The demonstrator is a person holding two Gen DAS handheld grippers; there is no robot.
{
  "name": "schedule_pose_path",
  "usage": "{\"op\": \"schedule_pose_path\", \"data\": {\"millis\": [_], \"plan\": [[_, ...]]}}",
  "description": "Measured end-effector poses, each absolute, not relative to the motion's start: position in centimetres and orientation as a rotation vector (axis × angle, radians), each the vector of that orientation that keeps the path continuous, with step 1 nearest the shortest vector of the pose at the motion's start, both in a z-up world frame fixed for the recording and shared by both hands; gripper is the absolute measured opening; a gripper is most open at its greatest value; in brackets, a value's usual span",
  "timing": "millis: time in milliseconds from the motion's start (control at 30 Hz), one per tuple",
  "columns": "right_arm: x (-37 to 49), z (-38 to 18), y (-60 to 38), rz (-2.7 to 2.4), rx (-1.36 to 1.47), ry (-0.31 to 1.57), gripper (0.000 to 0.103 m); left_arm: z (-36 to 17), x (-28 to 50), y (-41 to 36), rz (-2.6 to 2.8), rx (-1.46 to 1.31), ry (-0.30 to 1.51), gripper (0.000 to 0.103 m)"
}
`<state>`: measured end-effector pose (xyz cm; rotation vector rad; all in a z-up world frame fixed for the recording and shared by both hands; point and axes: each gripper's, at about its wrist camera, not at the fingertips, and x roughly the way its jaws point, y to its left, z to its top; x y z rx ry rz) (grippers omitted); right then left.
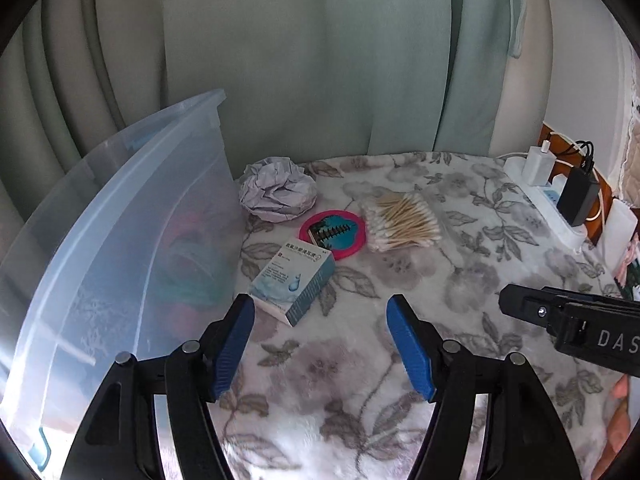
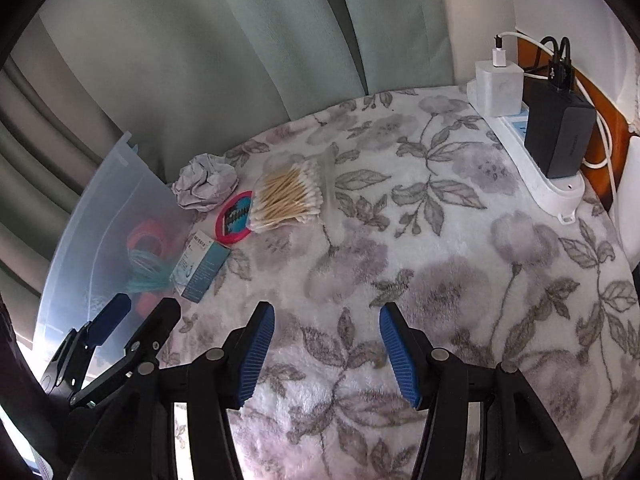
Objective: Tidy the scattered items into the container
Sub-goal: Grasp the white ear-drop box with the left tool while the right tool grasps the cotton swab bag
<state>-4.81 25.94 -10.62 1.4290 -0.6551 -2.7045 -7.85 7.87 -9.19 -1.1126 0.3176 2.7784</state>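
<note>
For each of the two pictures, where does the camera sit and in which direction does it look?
Left wrist view: sits on the left hand-held gripper, looking forward over the floral blanket at the medicine box, with the clear container on its left; its open blue fingers show, and the right hand-held gripper at the right edge.
Right wrist view: sits on the right hand-held gripper, facing the same blanket further right, toward the power strip; its open fingers show, and the left hand-held gripper lower left.
Shared: the container, box, cotton swabs, crumpled paper and red round item.

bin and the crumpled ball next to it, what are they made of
Bin: looks like translucent frosted plastic, since coloured items show blurred through its wall. Ball: probably paper, pale and matte with sharp creases, though tissue is possible.
</note>
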Motion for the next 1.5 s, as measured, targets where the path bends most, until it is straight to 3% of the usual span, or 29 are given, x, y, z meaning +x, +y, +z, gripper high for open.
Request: {"op": "schedule_pose_path", "data": {"millis": [267,633,967,1100,1233,1500], "plan": [[-9.8,-11.6,25.5,-2.687,1.398,-0.602,0.080,-10.7,-10.8,8.1,2.842,-1.027,0.505,0.070],[-15.3,-13.4,23.5,-2.633,1.402,-0.509,0.084,-13.5,-14.0,9.0,2.831,-1.073,0.649,0.070],[-18.3,-14.3,22.2,-2.619,1.437,-0.426,0.085,-15.0,-14.8,8.9,2.757,-1.203,0.576,0.070],[-18.9,-14.9,21.2,-2.621,1.451,-0.334,0.090,-14.6,-14.6,8.6,2.759,-1.232,0.521,0.070],[-19.2,-15.1,20.3,-2.646,1.475,-0.214,0.090,-14.2,-14.5,8.0,2.759,-1.280,0.405,0.070],[-18.6,-15.2,21.1,-2.687,1.476,-0.238,0.088,-15.0,-12.7,6.4,2.726,-1.363,0.111,0.067]]}}
